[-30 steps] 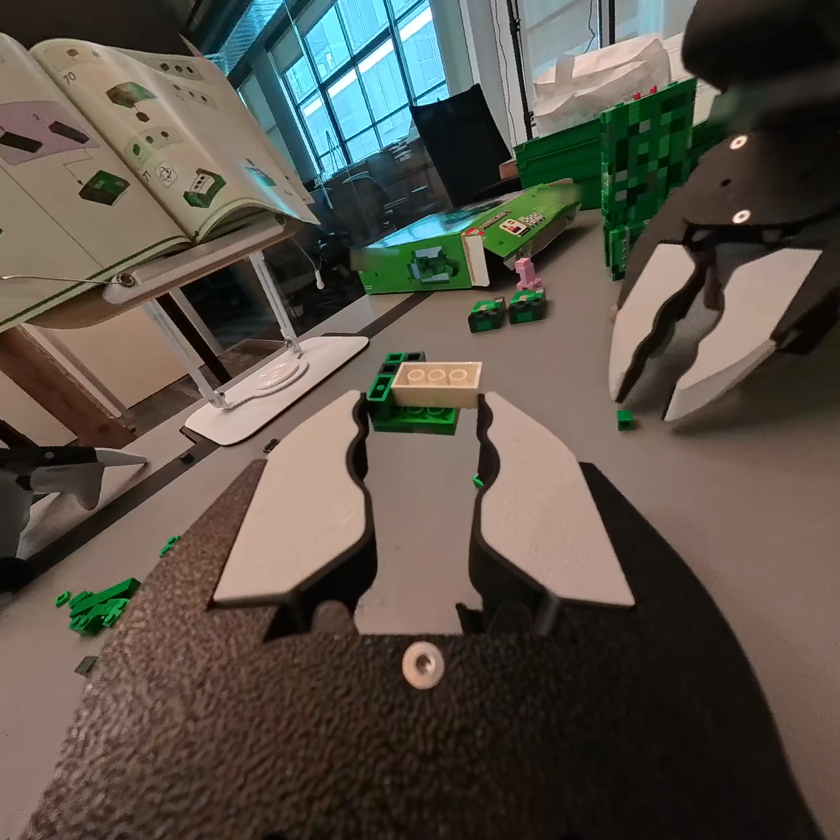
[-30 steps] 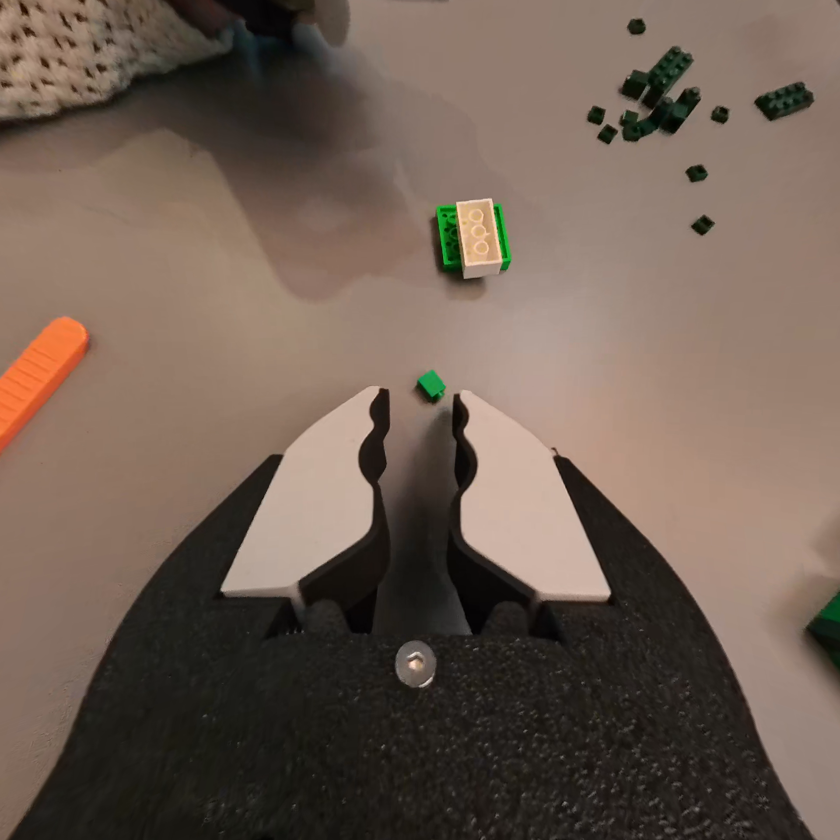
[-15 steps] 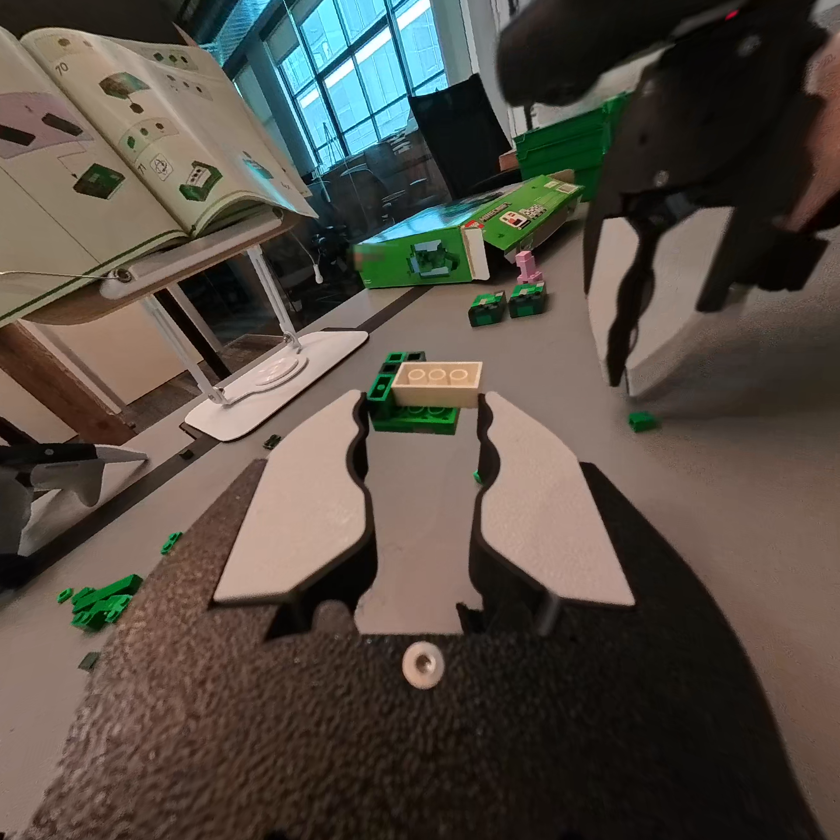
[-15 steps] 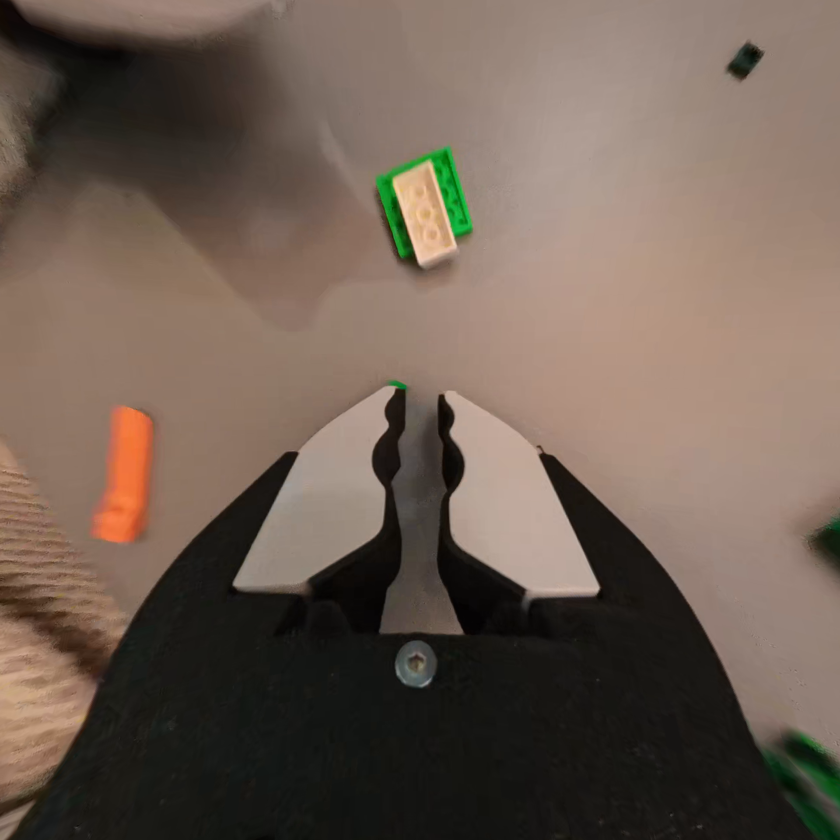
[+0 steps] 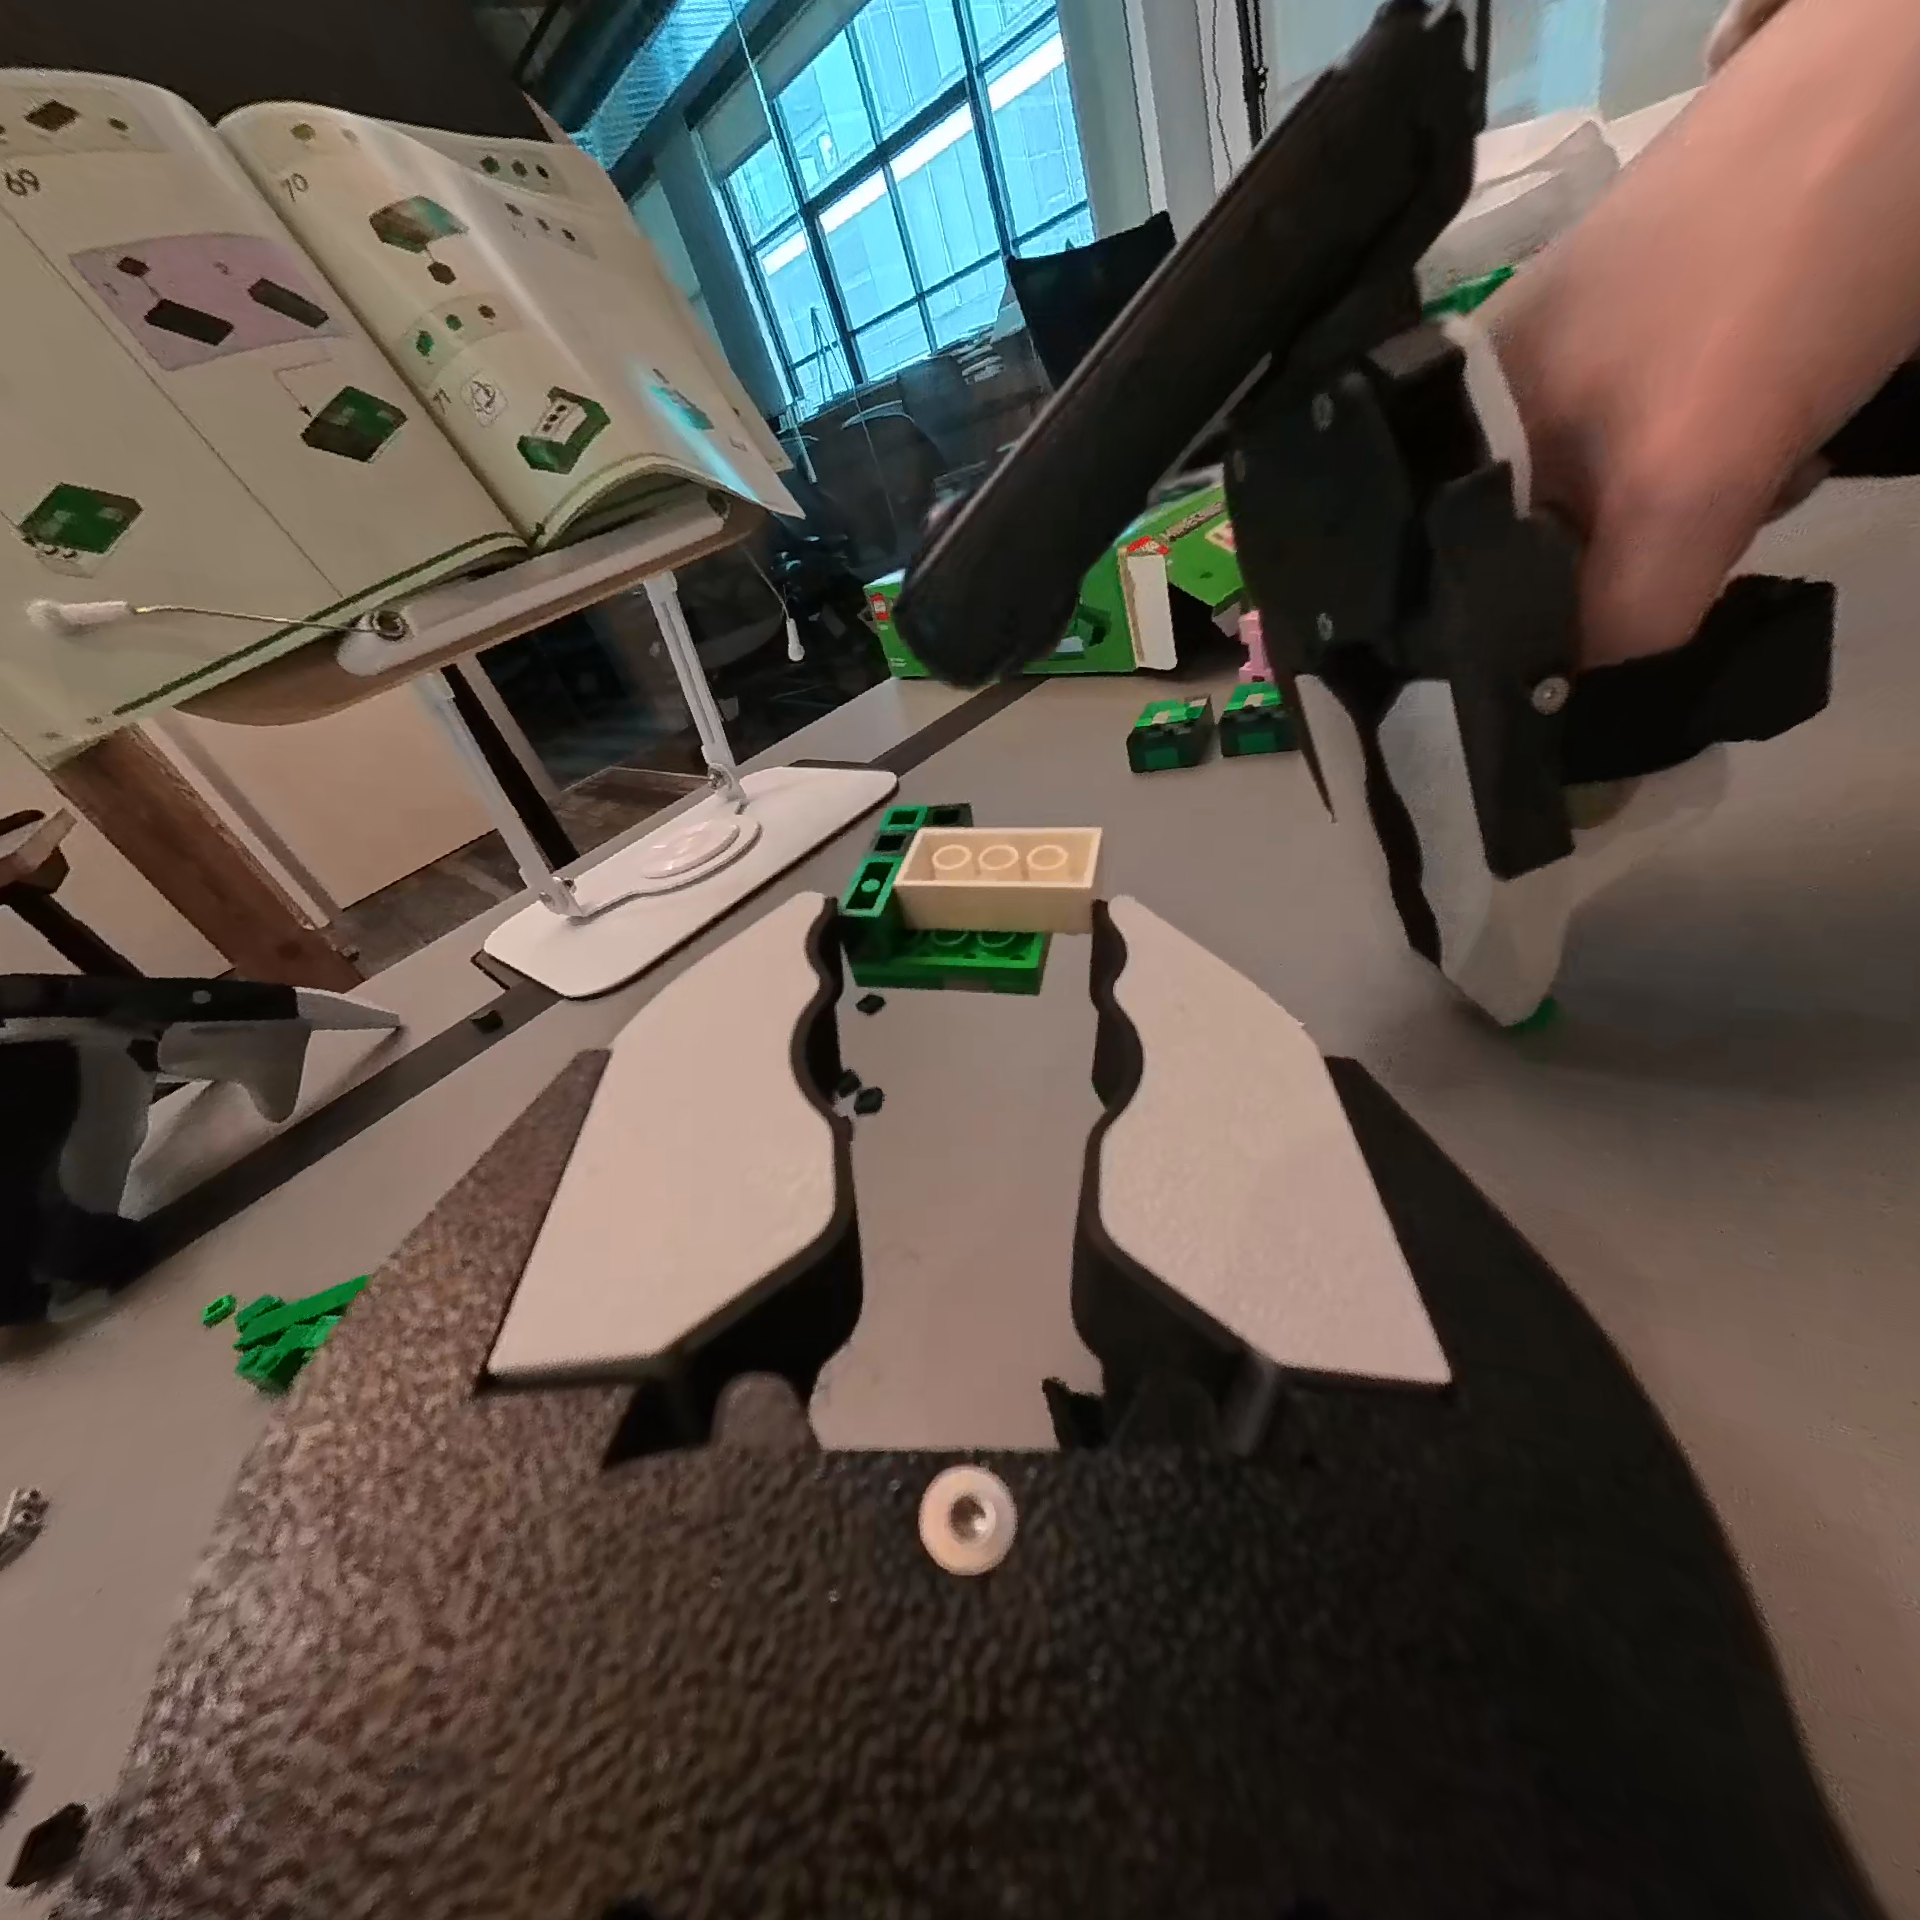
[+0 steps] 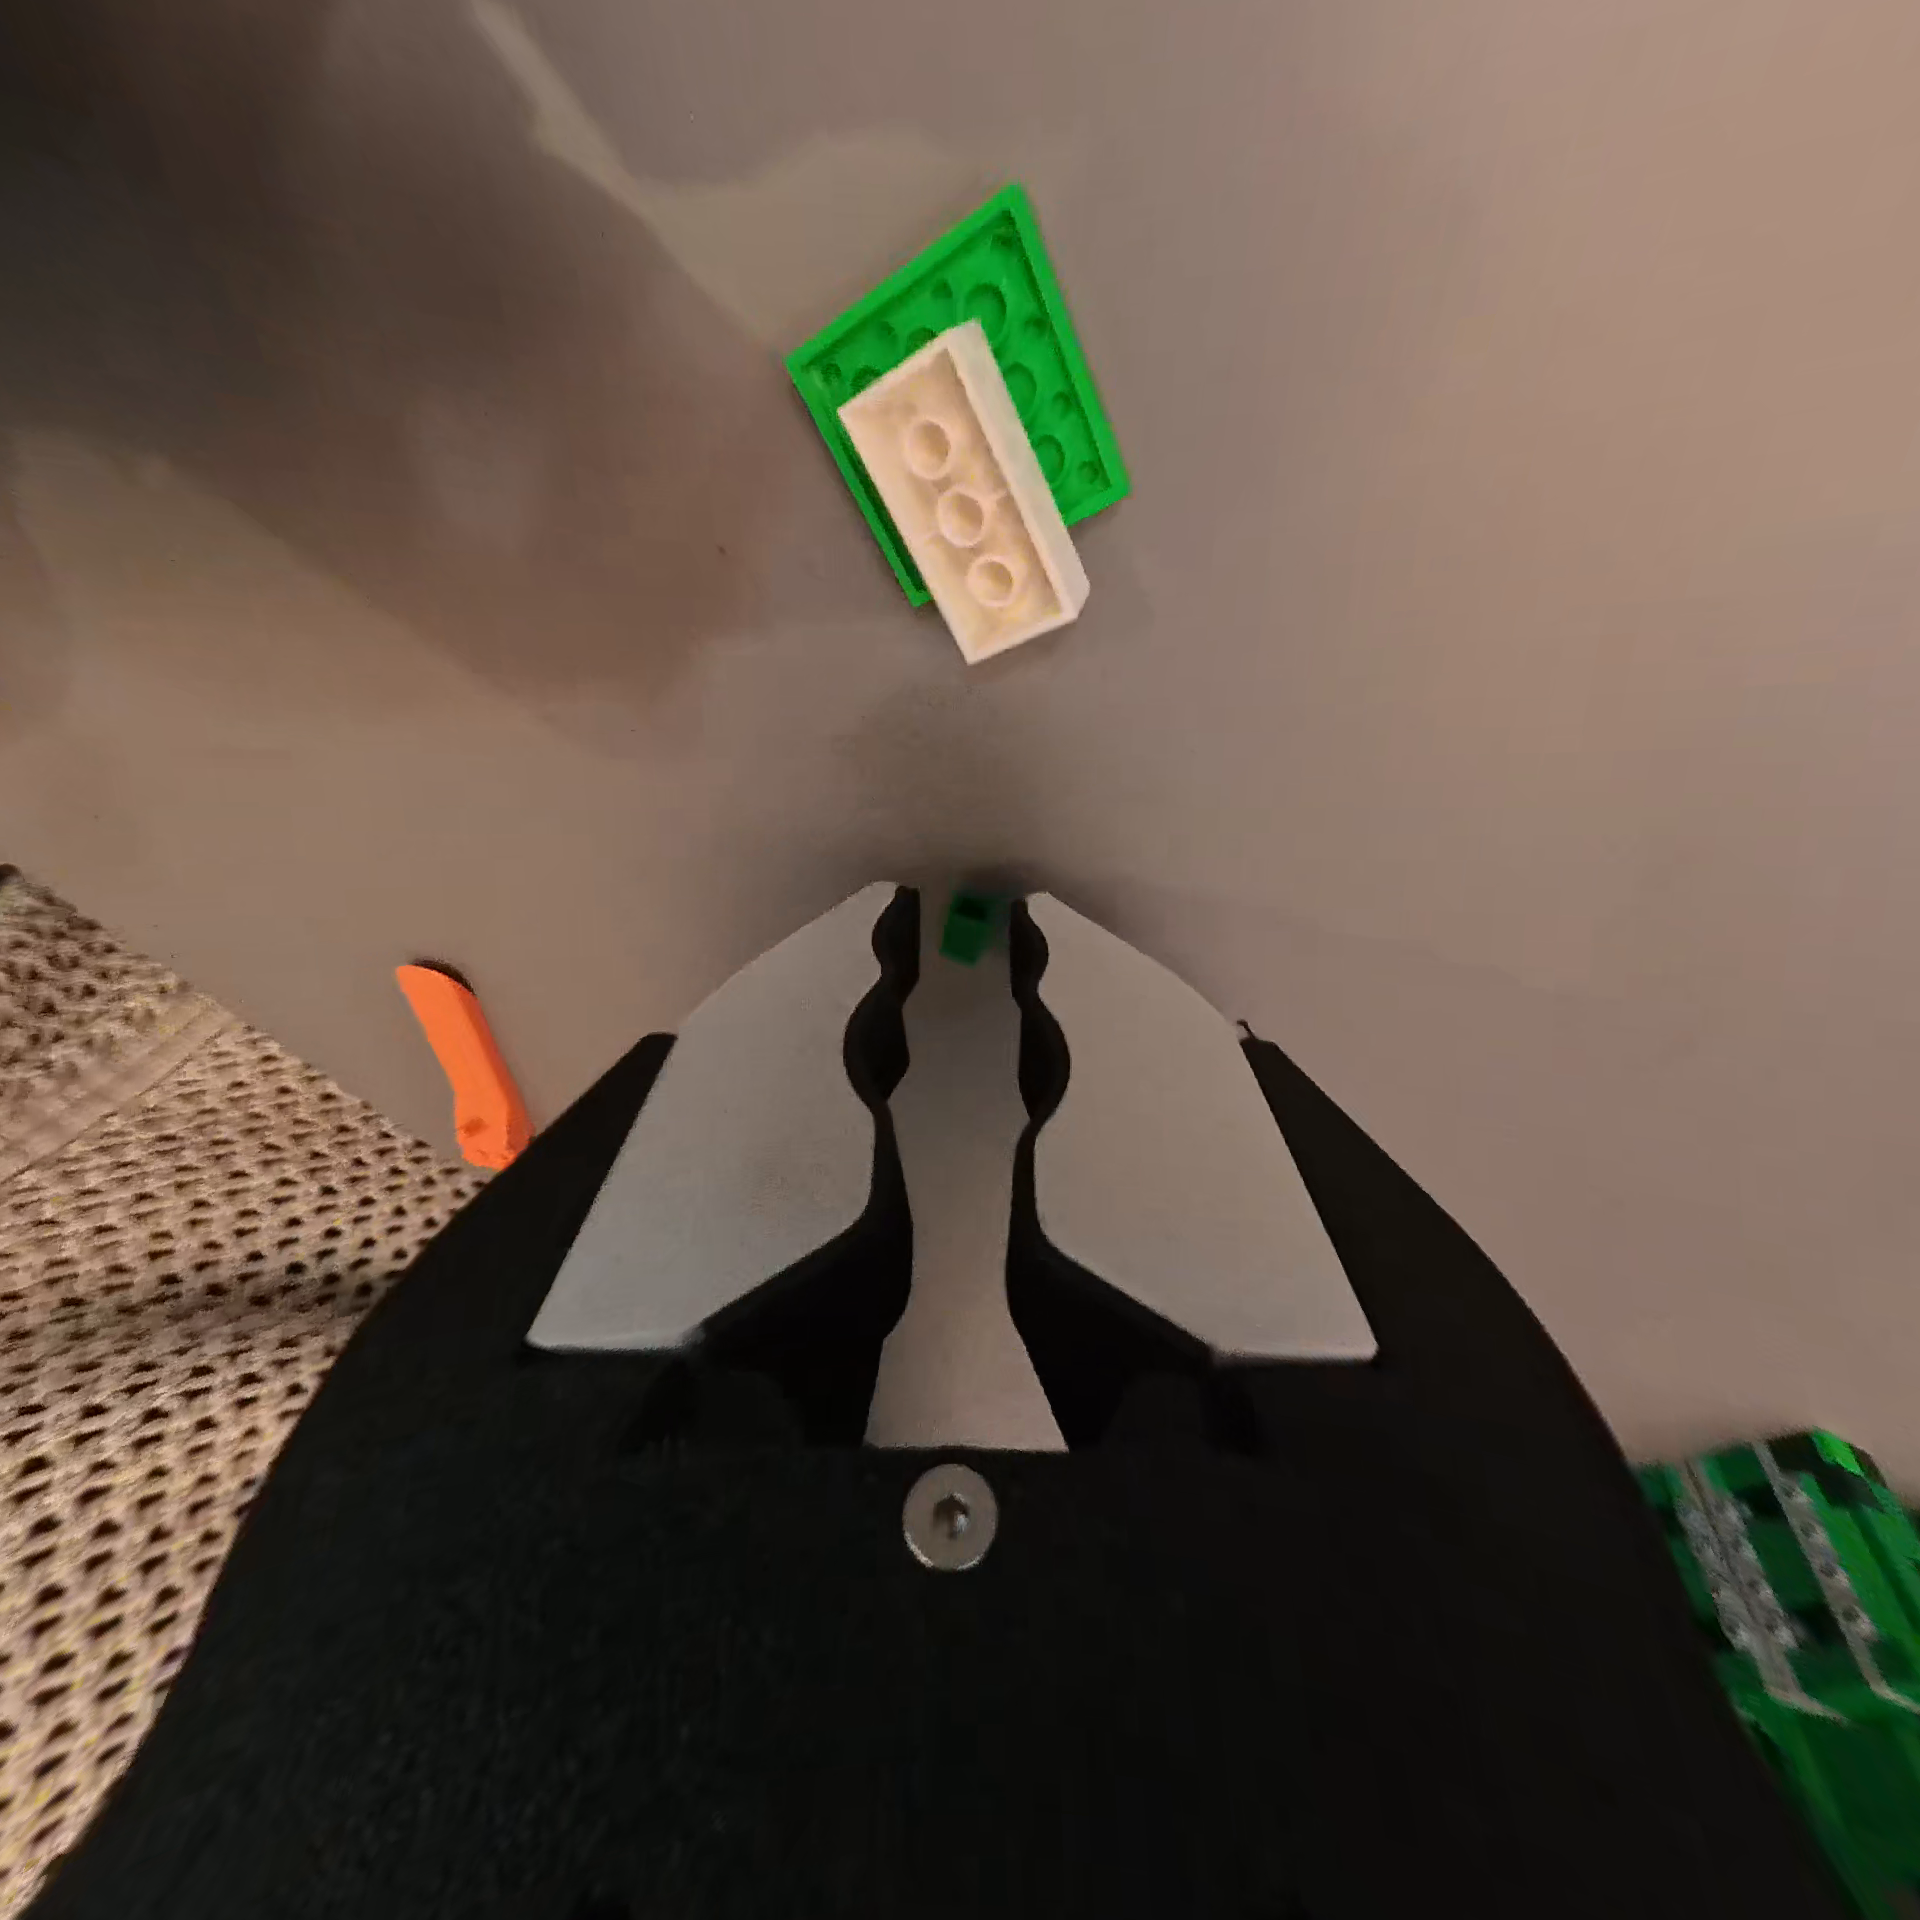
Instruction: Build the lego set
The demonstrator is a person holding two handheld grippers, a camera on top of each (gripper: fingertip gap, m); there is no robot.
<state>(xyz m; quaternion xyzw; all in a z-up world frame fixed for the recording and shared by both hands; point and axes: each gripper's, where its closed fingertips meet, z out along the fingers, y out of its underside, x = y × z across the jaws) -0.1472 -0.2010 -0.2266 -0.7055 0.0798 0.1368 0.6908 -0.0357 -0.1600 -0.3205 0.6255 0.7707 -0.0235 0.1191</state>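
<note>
A white brick [image 5: 997, 878] sits on a green plate [image 5: 951, 961] with small green pieces at its left, just beyond my left gripper [image 5: 961, 930], which is open and empty, low over the grey table. The same brick [image 6: 966, 499] and plate [image 6: 1060, 343] lie ahead in the right wrist view. My right gripper [image 6: 964, 899] is tipped down onto the table, jaws narrowly apart. A small green piece [image 6: 968, 927] sits between its tips with slim gaps showing. In the left wrist view the right gripper [image 5: 1496, 977] stands at right with the piece [image 5: 1532, 1013] at its tip.
An instruction book [image 5: 312, 364] rests on a white stand [image 5: 686, 862] at left. A green box [image 5: 1049, 634] and two small green builds [image 5: 1174, 732] lie behind. Loose green pieces [image 5: 281, 1340] lie near left. An orange separator [image 6: 462, 1060], a knit sleeve [image 6: 156, 1299] and a green build [image 6: 1787, 1621] flank the right gripper.
The right gripper swung over, tilted down and dropped its tips around the small green piece, with its jaws narrower than a second ago. The left gripper has stayed put.
</note>
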